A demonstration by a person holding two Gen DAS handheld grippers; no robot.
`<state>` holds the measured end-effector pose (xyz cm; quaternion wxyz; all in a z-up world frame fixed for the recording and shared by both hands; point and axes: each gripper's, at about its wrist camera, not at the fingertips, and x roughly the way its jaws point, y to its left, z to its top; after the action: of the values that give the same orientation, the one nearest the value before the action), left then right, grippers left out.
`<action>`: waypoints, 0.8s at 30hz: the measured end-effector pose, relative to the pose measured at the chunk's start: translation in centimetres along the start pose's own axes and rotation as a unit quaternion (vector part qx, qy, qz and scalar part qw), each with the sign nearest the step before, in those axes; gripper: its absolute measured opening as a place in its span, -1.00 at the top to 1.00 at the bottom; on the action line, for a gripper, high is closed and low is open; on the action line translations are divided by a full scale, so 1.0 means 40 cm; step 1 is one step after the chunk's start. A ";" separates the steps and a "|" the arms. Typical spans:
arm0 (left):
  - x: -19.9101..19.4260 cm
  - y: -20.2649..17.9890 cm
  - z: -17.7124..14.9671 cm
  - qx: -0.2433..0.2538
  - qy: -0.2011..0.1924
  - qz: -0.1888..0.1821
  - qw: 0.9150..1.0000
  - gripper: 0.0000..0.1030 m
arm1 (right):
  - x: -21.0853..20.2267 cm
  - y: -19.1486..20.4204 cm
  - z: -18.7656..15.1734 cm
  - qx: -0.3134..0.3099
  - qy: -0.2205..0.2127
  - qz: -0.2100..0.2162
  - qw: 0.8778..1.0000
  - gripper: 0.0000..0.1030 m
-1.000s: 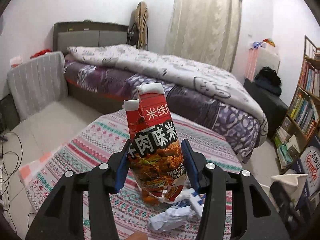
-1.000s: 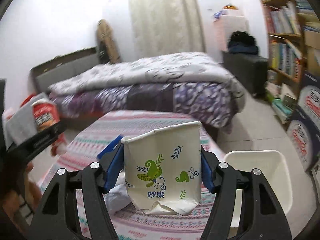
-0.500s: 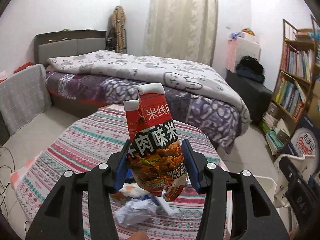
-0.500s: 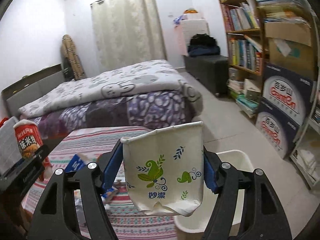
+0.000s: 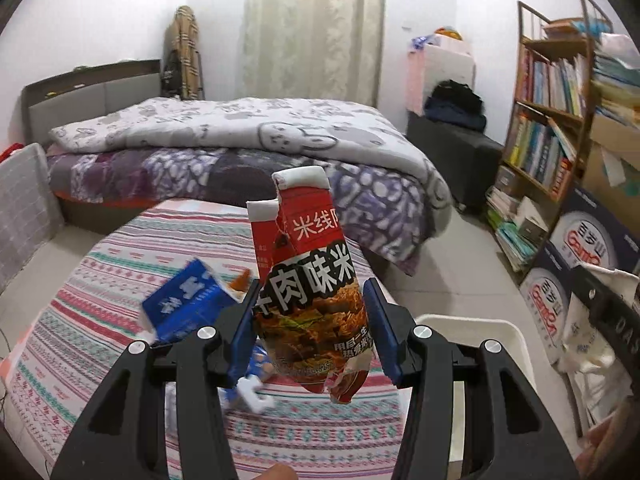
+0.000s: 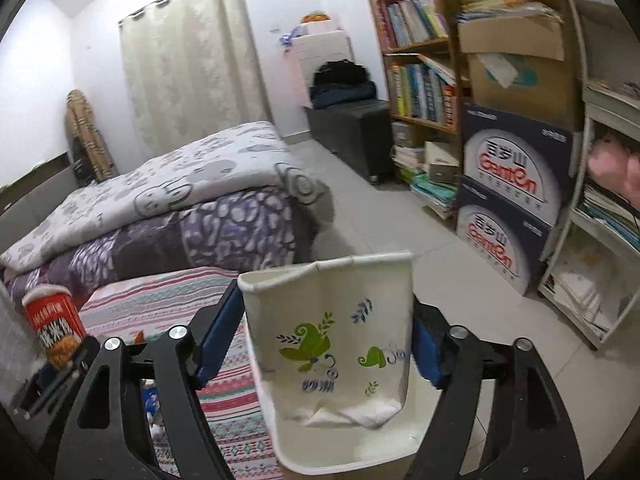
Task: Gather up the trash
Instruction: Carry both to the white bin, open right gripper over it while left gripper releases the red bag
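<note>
While both pieces of trash are held aloft, the views have been swung from the patterned table toward the white plastic bin [image 5: 472, 326] on the tiled floor. A torn red paper noodle cup [image 5: 310, 284] is clamped between the blue pads of the left gripper [image 5: 312, 332], its ripped rim uppermost, above the striped tablecloth [image 5: 80, 332]. A crushed white paper cup with green leaf print [image 6: 332, 340] is pinched flat by the right gripper [image 6: 326, 344], and it now hangs directly over the bin's rim [image 6: 340, 470], where a second ago only the bin's far corner was seen beside it. Since then a blue carton [image 5: 188, 304] has come into the left view, lying on the table with other crumpled scraps. Judging by this, the white cup is about ready to be released, the red cup should follow once carried further right, and the table litter remains to be gathered.
</note>
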<state>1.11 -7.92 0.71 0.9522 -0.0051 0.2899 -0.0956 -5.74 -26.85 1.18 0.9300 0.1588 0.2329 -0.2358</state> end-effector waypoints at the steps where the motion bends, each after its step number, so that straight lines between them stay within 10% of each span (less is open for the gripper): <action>1: 0.003 -0.010 -0.003 0.002 0.003 -0.005 1.000 0.02 | 0.002 -0.014 0.006 0.005 0.001 -0.008 1.000 -0.51; 21: 0.083 -0.282 -0.058 0.099 0.088 -0.124 0.983 -0.04 | -0.003 -0.191 0.086 0.120 0.011 -0.052 0.991 -0.84; 24: 0.101 -0.304 -0.046 0.101 0.106 -0.145 0.979 -0.36 | -0.002 -0.190 0.103 0.124 0.012 -0.051 0.991 -0.84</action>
<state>1.20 -20.54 -2.25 0.8877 0.0591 0.3744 -0.2613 -8.24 -34.87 3.26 0.8871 0.2634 0.2211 -0.3078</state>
